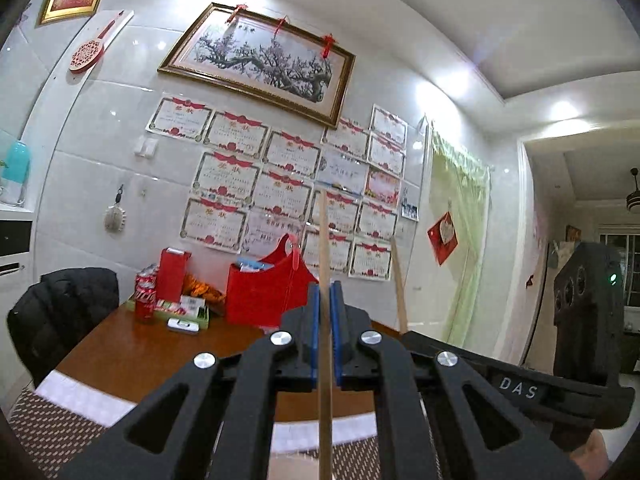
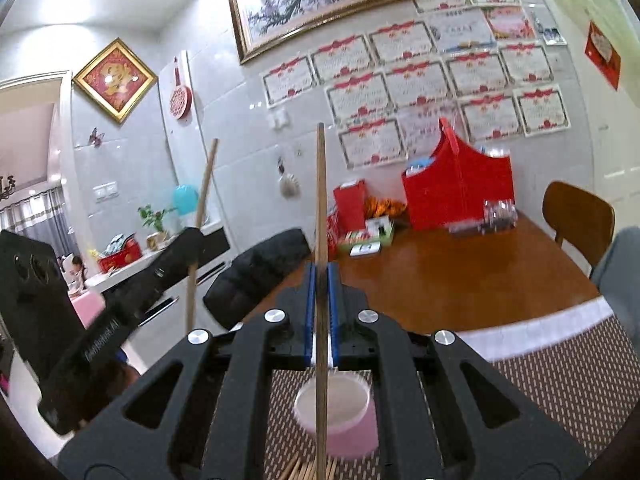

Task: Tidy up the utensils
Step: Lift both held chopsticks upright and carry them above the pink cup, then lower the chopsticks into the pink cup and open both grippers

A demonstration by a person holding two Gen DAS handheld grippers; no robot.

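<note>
Pink cup [image 2: 336, 416] stands empty (chopsticks pile [image 2: 308, 472] just beside it).

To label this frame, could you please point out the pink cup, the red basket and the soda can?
Pink cup [image 2: 340, 420]: right wrist view, its side wall.
Red basket [image 2: 460, 192]: right wrist view, its front wall.
Soda can [image 1: 145, 304]: left wrist view, its body.

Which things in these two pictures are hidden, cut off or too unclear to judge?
- Left wrist view: pink cup not visible; the left gripper body covers the mat.
- Right wrist view: pile of sticks cut off by the bottom edge; count unclear.
- Both views: certificates text too small.
- Right wrist view: clear jar blurred, contents unclear.
</note>
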